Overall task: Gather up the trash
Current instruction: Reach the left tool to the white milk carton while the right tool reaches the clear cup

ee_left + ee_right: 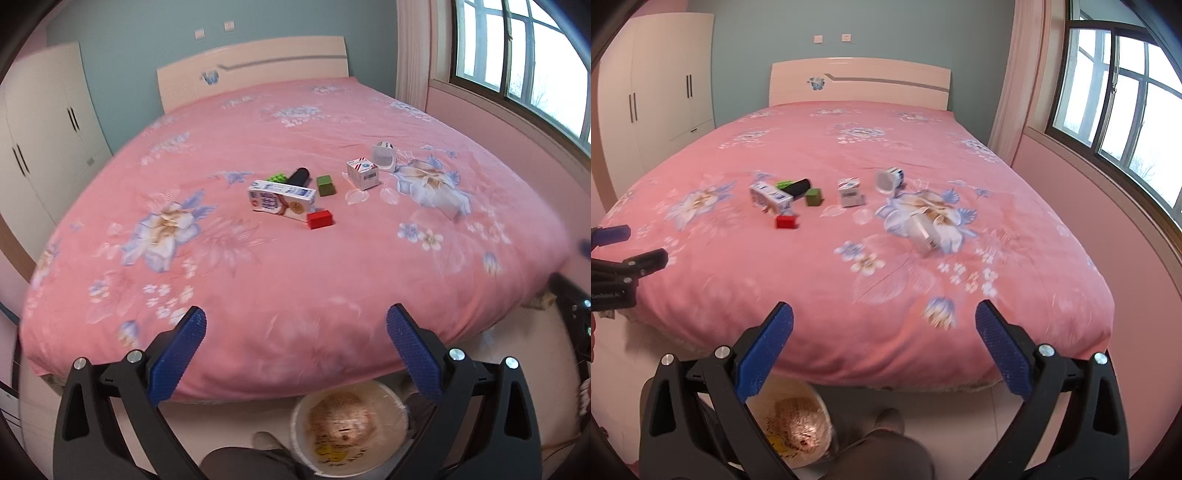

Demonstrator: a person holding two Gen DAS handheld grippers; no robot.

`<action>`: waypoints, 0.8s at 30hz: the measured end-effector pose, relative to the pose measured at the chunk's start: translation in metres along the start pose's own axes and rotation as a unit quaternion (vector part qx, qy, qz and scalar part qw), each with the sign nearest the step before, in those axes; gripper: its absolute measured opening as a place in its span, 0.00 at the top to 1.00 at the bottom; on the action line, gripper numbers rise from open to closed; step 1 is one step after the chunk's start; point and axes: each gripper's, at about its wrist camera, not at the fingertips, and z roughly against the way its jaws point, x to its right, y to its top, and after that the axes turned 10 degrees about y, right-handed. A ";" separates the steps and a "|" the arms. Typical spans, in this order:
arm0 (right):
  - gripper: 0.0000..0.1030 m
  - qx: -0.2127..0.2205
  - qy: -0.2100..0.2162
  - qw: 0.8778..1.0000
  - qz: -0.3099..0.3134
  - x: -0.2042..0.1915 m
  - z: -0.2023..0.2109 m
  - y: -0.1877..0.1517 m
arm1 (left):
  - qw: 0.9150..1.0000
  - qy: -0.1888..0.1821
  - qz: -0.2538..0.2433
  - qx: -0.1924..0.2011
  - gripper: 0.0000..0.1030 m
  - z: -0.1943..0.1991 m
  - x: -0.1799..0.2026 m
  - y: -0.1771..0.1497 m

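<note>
**Trash spread on bed, both grippers empty**

Left gripper (295,325) and right gripper (884,321) held before foot of bed (258,288), blue fingers (177,354) wide apart, nothing between them. Both views blurred, so fine print unreadable.

Near middle of pink flowered cover: milk carton (282,201) lying on its side, red block (320,219) just beside its right end, green block (326,185) a little behind. Black cylinder (297,176) partly hidden behind carton; bright green object (277,178) beside it mostly covered, kind not clear. Further right, small white box (363,173) standing, white cup (384,155) tipped on its side just behind. From right wrist view only, pale crumpled thing (923,230) lying on big printed flower, hard to separate from pattern.

On floor under bed edge, white bin (351,432) with plastic liner, partly covered by gripper fingers; contents only a brown and yellow smear. Grey trouser leg (243,461) and shoe (267,441) cut off at lower border.
</note>
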 end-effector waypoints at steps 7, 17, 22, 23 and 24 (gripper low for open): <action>0.06 -0.029 -0.001 0.999 0.029 0.031 -0.045 0.048 | 0.999 0.006 0.029 -0.046 0.03 -0.059 0.001 0.069; 0.06 -0.105 0.047 0.991 0.075 0.068 -0.148 0.097 | 0.985 0.031 0.105 -0.133 0.03 -0.166 -0.003 0.153; 0.06 -0.143 0.090 0.984 0.060 0.090 -0.206 0.106 | 0.970 0.046 0.146 -0.189 0.03 -0.228 0.001 0.169; 0.06 -0.149 0.096 0.983 0.057 0.096 -0.218 0.107 | 0.968 0.051 0.150 -0.196 0.03 -0.235 0.004 0.168; 0.06 -0.154 0.100 0.982 0.054 0.100 -0.226 0.107 | 0.965 0.054 0.157 -0.203 0.03 -0.246 0.005 0.169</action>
